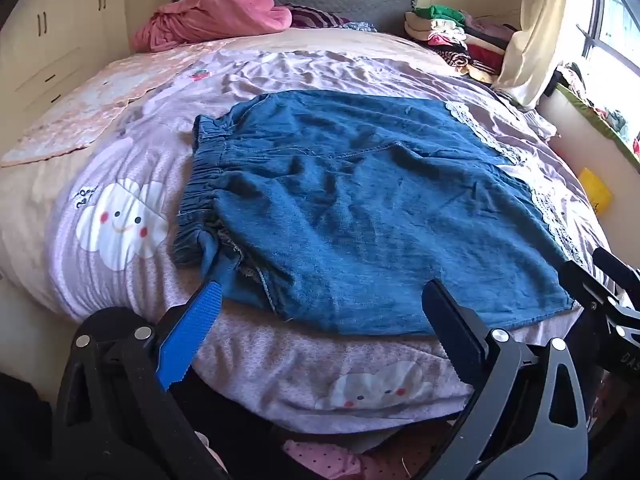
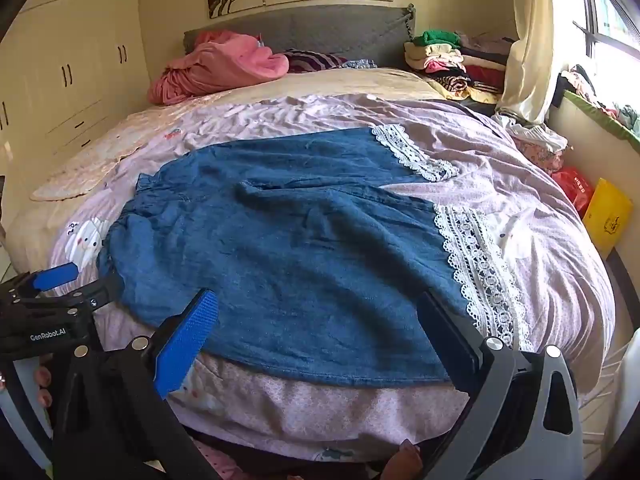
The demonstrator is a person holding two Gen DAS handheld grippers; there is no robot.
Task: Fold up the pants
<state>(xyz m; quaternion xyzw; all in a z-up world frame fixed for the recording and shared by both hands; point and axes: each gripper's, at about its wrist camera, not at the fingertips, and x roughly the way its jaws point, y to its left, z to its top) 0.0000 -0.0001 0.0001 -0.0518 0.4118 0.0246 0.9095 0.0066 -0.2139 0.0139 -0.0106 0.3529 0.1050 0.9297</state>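
Blue denim pants (image 1: 360, 208) (image 2: 300, 240) lie flat on the bed's lilac cloud-print cover (image 1: 280, 360). Their elastic waistband (image 1: 200, 184) points left and the white lace hems (image 2: 480, 272) point right. My left gripper (image 1: 322, 286) hovers open over the near edge by the waist end, its blue pad (image 1: 192, 332) short of the cloth. Over the near leg, close to the lace, my right gripper (image 2: 316, 296) is open too. Neither holds anything. Each gripper shows in the other's view: the right gripper (image 1: 584, 264), the left gripper (image 2: 94, 276).
A pink blanket heap (image 1: 212, 12) lies by the grey headboard. Stacks of folded clothes (image 1: 452, 32) stand at the far right corner beside a cream curtain (image 1: 528, 40). A wardrobe (image 1: 52, 40) lines the left wall. A yellow bag (image 2: 608, 216) leans right of the bed.
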